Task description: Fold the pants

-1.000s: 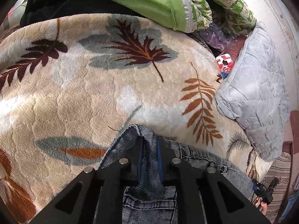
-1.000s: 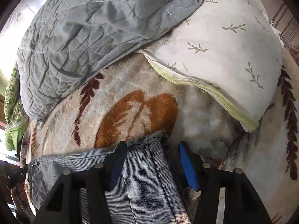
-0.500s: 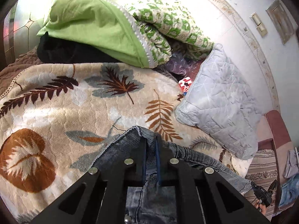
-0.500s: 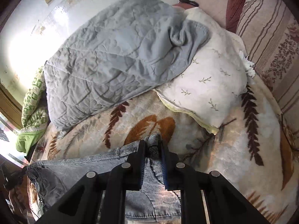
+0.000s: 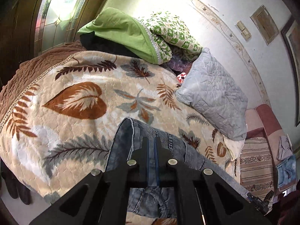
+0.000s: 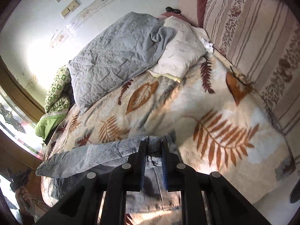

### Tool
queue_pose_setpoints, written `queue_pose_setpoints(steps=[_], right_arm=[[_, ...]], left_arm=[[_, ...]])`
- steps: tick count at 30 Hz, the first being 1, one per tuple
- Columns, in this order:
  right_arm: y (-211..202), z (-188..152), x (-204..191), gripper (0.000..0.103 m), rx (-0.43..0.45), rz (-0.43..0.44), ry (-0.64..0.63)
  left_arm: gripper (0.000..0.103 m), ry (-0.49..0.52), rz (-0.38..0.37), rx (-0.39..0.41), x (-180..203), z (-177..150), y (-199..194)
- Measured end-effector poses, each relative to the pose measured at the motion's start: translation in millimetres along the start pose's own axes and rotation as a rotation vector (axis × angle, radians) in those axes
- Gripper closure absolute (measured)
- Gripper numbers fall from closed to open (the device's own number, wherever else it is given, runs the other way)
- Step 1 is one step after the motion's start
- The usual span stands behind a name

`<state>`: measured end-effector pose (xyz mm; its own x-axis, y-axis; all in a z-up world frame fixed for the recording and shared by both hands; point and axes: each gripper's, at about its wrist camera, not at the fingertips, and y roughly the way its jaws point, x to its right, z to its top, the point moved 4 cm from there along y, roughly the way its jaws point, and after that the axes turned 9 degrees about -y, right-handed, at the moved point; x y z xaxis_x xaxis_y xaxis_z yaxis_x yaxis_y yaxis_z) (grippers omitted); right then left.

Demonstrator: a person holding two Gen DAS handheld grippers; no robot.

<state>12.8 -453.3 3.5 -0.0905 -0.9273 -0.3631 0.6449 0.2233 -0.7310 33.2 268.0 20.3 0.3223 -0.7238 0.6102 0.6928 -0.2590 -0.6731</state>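
Blue denim pants [image 5: 131, 140] hang lifted above the leaf-patterned blanket [image 5: 75, 101]. My left gripper [image 5: 151, 140] is shut on one end of their waistband. My right gripper [image 6: 153, 144] is shut on the other end of the pants [image 6: 90, 155], and the band stretches taut to the left in the right wrist view. The rest of the denim hangs below both grippers, partly hidden by the fingers. The blanket also shows in the right wrist view [image 6: 215, 112].
A grey quilted pillow [image 5: 213, 97] and a green bedding pile [image 5: 135, 31] lie at the back of the bed. A white leaf-print pillow [image 6: 180, 52] lies under a grey quilt [image 6: 116, 56]. A striped headboard [image 6: 253, 37] stands on the right.
My right gripper closed on the pants. Both grippers then rose and pulled back, lifting the waistband off the blanket.
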Motion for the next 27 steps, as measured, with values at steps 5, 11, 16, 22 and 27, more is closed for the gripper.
queue_pose_setpoints(steps=[5,11,16,22,27], right_arm=[[24.5,-87.5,24.0,0.086,-0.171,0.02,0.061],[17.4,-106.4,38.7,0.035,-0.169,0.015,0.135],[-8.4,-93.8,24.2,0.035,-0.05,0.162,0.244],[2.0,-108.2,3.5,0.035,-0.044,0.326,0.416],[18.6,-114.4,5.8,0.035,-0.051,0.328,0.502]], left_arm=[[0.097,-0.045,0.079,-0.051,-33.3,-28.2,0.5],[0.032,-0.195,-0.034,-0.076,-23.2,-47.9,9.7],[0.032,-0.424,-0.167,-0.168,-19.8,-78.1,38.2],[0.032,-0.502,-0.151,-0.181,-16.3,-96.6,66.4],[0.033,-0.554,-0.07,-0.132,-30.6,-96.6,69.7]])
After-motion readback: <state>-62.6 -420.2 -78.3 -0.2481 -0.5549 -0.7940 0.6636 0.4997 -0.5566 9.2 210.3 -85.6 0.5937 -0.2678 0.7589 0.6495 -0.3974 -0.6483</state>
